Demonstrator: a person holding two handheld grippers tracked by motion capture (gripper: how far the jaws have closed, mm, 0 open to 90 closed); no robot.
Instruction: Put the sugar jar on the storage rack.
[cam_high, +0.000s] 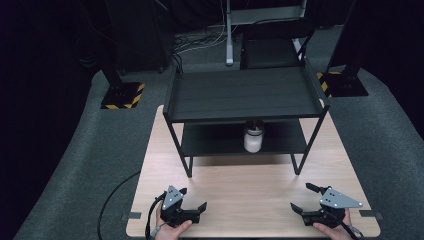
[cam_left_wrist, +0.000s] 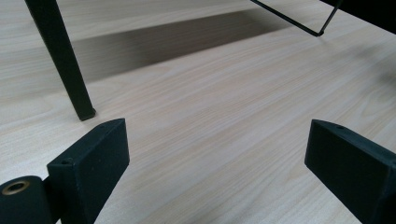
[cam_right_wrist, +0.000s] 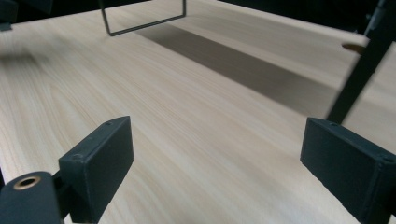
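A black two-tier metal rack (cam_high: 245, 95) stands on the far half of the light wooden table (cam_high: 250, 195). On its lower shelf sits a white jar (cam_high: 253, 138) with a dark lid. My left gripper (cam_high: 194, 198) rests low near the table's front left edge, jaws wide open and empty, as the left gripper view (cam_left_wrist: 217, 140) confirms. My right gripper (cam_high: 302, 196) sits near the front right edge, also open with only bare wood between its jaws (cam_right_wrist: 215, 140). Both point inward and toward the rack.
A rack leg (cam_left_wrist: 63, 60) stands just ahead of the left gripper, and another leg (cam_right_wrist: 359, 74) rises beside the right gripper. Beyond the table are grey carpet, dark stands with yellow-black bases (cam_high: 122, 95) and a cable (cam_high: 112, 200) on the floor.
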